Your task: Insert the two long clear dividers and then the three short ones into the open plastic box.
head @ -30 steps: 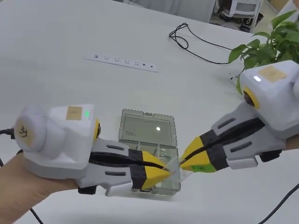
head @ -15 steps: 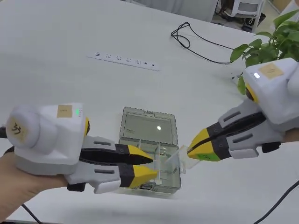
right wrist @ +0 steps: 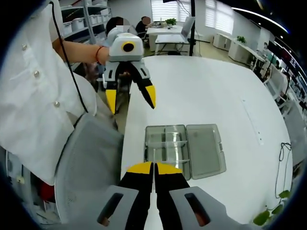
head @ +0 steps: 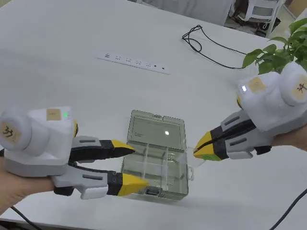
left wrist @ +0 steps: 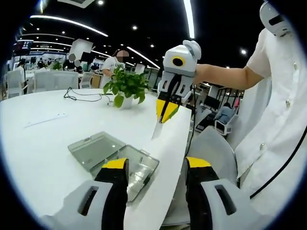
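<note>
The clear plastic box (head: 156,170) lies on the white table with its lid (head: 158,132) folded back flat. Clear dividers stand inside it, splitting it into compartments (right wrist: 165,143). My left gripper (head: 133,165) is open at the box's left side, its jaws wide apart with nothing between them. My right gripper (head: 197,152) is shut on a short clear divider (left wrist: 157,129) that hangs below its tips, just right of the box and a little above the table. In the right gripper view the box (right wrist: 184,151) lies beyond my shut jaws, with the left gripper (right wrist: 129,98) open past it.
A white power strip (head: 134,62) lies farther back and a black cable (head: 206,40) loops at the back right. A green plant (head: 283,48) stands at the right edge. The table's near edge runs just below the box, with a grey chair (right wrist: 91,158) beside it.
My left gripper has opened and drawn back to the left, off the box. My right gripper has pulled slightly right, still holding the divider. The head camera has shifted a little.
</note>
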Motion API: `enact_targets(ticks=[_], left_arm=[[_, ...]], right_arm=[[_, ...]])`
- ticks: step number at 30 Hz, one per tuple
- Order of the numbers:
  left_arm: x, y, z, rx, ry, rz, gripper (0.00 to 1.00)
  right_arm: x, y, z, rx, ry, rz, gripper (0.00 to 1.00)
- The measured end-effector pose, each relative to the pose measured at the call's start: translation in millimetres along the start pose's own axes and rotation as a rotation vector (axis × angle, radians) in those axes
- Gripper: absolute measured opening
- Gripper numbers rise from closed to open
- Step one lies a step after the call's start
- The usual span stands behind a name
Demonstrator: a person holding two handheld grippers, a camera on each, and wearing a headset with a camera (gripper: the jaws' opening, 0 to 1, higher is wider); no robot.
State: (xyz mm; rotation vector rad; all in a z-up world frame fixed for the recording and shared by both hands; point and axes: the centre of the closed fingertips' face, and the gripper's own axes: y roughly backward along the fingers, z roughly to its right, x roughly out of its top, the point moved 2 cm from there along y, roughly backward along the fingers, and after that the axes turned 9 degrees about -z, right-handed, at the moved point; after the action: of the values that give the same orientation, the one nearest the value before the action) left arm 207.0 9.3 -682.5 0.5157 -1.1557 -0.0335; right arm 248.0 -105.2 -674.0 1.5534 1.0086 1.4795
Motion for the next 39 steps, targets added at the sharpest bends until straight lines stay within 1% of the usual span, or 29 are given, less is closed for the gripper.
enact_targets(ticks=[1, 4, 6, 8, 12, 13, 15, 18, 20, 27, 39], left_arm=[[-1.2, 0.7, -1.7, 0.008, -0.001, 0.0, 0.51], [-8.4, 2.4, -8.9, 0.028, 0.027, -0.007, 0.59], [-13.3, 3.2, -13.9, 0.051, 0.037, -0.014, 0.63], [-17.7, 4.2, -16.1, 0.062, 0.036, -0.024, 0.65], [-23.9, 4.9, -20.2, 0.08, 0.045, -0.033, 0.75], [-25.9, 4.9, -21.5, 0.083, 0.055, -0.037, 0.78], [-28.8, 5.2, -22.6, 0.091, 0.055, -0.046, 0.81], [-32.1, 5.0, -22.3, 0.088, 0.059, -0.057, 0.82], [-33.2, 4.6, -22.4, 0.09, 0.052, -0.061, 0.83], [-33.2, 3.5, -23.1, 0.09, 0.052, -0.061, 0.86], [-34.0, 1.9, -21.9, 0.083, 0.055, -0.056, 0.86]], right_arm=[[-0.5, -2.5, 1.1, -0.001, 0.0, -0.005, 0.02], [-2.6, -12.6, 6.2, -0.006, 0.002, -0.022, 0.02], [-4.5, -19.9, 9.1, -0.007, 0.003, -0.035, 0.02], [-7.2, -27.8, 11.7, -0.007, 0.005, -0.049, 0.02], [-14.4, -41.0, 18.9, -0.012, 0.008, -0.074, 0.02], [-15.3, -43.4, 19.7, -0.012, 0.008, -0.076, 0.02], [-17.9, -48.4, 20.1, -0.01, 0.014, -0.09, 0.02], [-23.0, -54.8, 20.2, -0.008, 0.03, -0.115, 0.02], [-25.1, -57.4, 21.5, -0.005, 0.031, -0.121, 0.02], [-27.1, -62.5, 24.7, -0.001, 0.02, -0.128, 0.02], [-28.2, -68.5, 28.2, 0.004, 0.016, -0.142, 0.02]])
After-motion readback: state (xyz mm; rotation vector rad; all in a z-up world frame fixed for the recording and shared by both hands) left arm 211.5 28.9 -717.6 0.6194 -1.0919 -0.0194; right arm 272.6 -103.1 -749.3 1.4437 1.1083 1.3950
